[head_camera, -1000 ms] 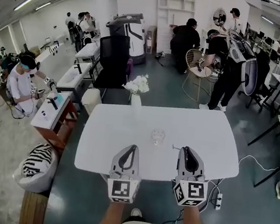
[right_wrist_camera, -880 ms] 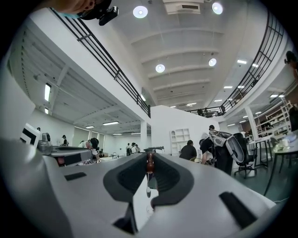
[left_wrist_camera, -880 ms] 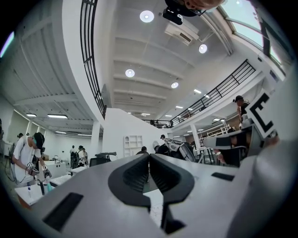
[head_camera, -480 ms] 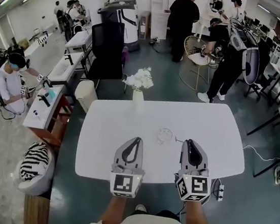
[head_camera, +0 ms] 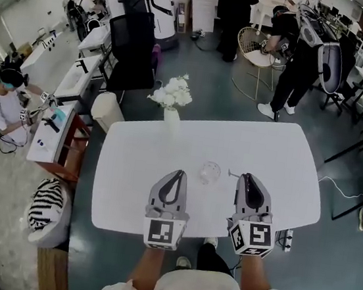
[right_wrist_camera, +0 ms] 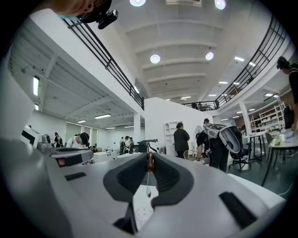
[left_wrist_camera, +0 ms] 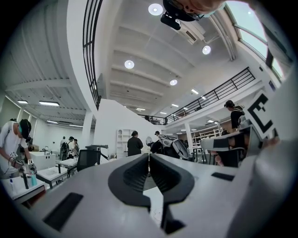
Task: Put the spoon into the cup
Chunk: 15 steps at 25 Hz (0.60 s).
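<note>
On the white surface (head_camera: 132, 168), head view:

- Cup (head_camera: 209, 172): clear glass, upright, near the middle of the surface, empty as far as could be seen.
- Spoon (head_camera: 233, 173): slender, pale, with a brownish handle end. It was not on the surface. It was carried at the tip of the right gripper (head_camera: 248, 178) and reached left toward the cup, just short of the rim.
- Right gripper, own view (right_wrist_camera: 150, 160): jaws closed tight on the spoon's handle end, with the bowl (right_wrist_camera: 148, 186) hanging below the jaws.
- Left gripper (head_camera: 178, 174): level with the cup's near side and well apart from it. In its own view (left_wrist_camera: 149, 160) the jaws met with nothing between them.
- Vase of white flowers (head_camera: 171, 100): at the far edge, not involved.

Change noted: a second before, the right gripper sat nearer the person, behind the cup's line. By this moment it had advanced until its tip stood beside the cup. The left gripper had kept its station.

Assessment: the spoon was secured and the approach nearly complete. What probably remained was a short carry leftward over the rim, a lowering of the bowl inside, then release. A nudge could tip the light glass.
</note>
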{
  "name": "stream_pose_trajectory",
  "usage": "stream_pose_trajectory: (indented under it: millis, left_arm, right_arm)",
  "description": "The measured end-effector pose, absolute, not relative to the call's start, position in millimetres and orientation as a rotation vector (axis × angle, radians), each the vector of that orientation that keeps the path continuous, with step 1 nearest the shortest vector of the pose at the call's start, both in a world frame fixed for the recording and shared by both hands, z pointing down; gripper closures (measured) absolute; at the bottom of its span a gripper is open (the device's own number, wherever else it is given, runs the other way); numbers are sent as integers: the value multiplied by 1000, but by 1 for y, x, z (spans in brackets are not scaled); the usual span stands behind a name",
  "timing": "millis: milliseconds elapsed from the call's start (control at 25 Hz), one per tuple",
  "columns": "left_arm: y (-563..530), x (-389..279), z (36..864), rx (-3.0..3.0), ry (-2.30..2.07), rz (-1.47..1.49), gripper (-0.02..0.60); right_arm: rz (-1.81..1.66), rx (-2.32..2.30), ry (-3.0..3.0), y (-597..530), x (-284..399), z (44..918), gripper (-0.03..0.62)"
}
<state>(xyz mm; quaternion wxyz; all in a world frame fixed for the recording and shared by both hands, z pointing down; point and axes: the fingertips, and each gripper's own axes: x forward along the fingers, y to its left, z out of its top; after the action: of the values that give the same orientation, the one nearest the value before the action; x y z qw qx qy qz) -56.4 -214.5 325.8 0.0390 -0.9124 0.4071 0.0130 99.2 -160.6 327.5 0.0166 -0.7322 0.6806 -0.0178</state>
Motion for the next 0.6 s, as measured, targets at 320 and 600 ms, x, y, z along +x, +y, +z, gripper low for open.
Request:
stream_pose_trajectory:
  millis: [320,600]
  left_arm:
    - [-249,-8,342,-2794,1313,-7,574]
    - [-275,15,356,-2741,1412,-55,574]
  right_arm:
    - [-128,-2218,2130,-204,151,342,569]
    - [-224,-2143,2176,-236,179,363,569]
